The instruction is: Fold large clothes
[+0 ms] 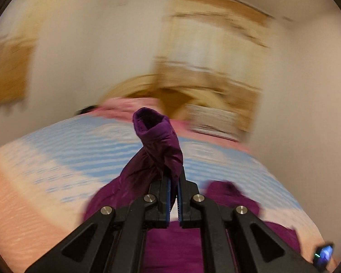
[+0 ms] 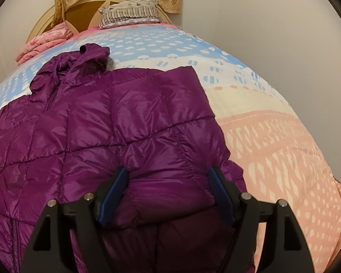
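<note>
Purple quilted jacket (image 2: 116,122): spread flat on the bed (image 2: 272,136), hood (image 2: 88,56) toward the headboard (image 2: 84,6), one side folded over the front.

Left gripper (image 1: 174,177): jaws clamped tight on the jacket's sleeve (image 1: 156,143), cuff opening lifted clear of the bedspread, the rest trailing below the tool.

Right gripper (image 2: 169,193): jaws spread wide, a puffed fold of the jacket's lower part sitting between the pads (image 2: 116,188); whether they press it I cannot tell.

Pillow (image 2: 129,12), pink blanket (image 2: 45,43): at the head end.

Jacket (image 2: 116,122) flat on bedspread (image 2: 272,136), hood toward pillow (image 2: 129,13) before headboard (image 2: 84,9).
</note>
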### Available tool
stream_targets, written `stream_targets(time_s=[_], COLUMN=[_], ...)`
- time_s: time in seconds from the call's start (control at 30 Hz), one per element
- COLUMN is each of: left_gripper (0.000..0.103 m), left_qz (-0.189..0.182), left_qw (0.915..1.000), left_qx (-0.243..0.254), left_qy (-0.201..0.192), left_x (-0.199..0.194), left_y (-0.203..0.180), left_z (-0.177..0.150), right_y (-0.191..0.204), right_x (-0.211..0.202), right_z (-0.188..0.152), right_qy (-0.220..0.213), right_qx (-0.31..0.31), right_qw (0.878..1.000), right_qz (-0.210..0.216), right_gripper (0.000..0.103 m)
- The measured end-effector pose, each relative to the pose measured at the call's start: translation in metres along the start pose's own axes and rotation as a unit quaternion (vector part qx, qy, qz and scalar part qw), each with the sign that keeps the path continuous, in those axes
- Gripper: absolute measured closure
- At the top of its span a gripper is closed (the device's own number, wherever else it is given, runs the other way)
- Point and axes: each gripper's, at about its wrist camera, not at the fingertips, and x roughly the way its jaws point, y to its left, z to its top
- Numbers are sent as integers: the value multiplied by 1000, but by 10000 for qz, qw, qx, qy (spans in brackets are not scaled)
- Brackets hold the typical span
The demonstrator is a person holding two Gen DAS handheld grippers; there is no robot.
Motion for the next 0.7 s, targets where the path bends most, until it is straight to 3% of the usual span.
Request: stream_targets(time_s=[0.07,0.13,0.27,0.3,0.37,0.4,0.47,0.6,0.63,0.7], left_gripper=[100,100,99,99,99,99,98,93,86,46], left_qz=[-614,-965,-1600,-1753,-2123,-2153,-2113,-2081,-2065,-2028], left_qw=[9974,9928,9739,9667,9408,9330,9270,9257,9280,9362], left_qx=[306,524,912,924,669,576,615,589,561,523], left_qy=[223,482,1326,1621,2558,2826,3036,3103,3049,2824], left_x=[16,29,59,67,88,93,96,77,68,48], left_y=[-57,-94,-164,-171,-177,-177,-174,-160,-161,-153], left_z=[-18,-40,-110,-124,-156,-166,-179,-178,-178,-172], right_y=[-2,-3,-8,-8,-9,-9,-9,-14,-14,-15], right_x=[0,0,0,0,0,0,0,0,0,1], right_z=[0,0,0,0,0,0,0,0,0,1], right_qy=[-7,-19,-36,-39,-37,-33,-36,-63,-64,-52], right_qx=[33,82,193,215,225,224,228,353,370,371], right_qw=[10000,9999,9994,9993,9991,9991,9991,9979,9978,9976], right_qz=[52,127,284,320,348,348,368,530,551,580], right_gripper=[25,25,23,23,22,22,21,20,20,18])
